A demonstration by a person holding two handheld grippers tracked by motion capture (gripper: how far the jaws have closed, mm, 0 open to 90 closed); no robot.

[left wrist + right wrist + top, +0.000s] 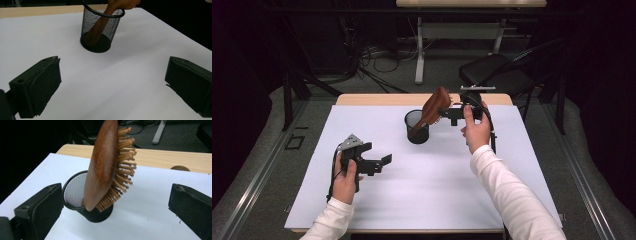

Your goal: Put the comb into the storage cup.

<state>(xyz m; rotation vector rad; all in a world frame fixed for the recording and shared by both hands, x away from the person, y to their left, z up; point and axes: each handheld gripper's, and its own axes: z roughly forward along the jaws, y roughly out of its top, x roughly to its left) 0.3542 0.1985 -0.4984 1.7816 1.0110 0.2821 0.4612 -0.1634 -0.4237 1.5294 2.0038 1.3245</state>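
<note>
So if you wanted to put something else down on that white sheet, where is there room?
Plenty: the near strip between the left tool and the sleeve is bare, and so is the far left corner beside the mesh cup. It is crowded only around the cup, where the hairbrush leans out toward the right tool.

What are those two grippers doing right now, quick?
Left gripper: open, holding nothing, above the white table cover.
Right gripper: open, holding nothing; the brown wooden hairbrush stands free in the black mesh cup.
</note>
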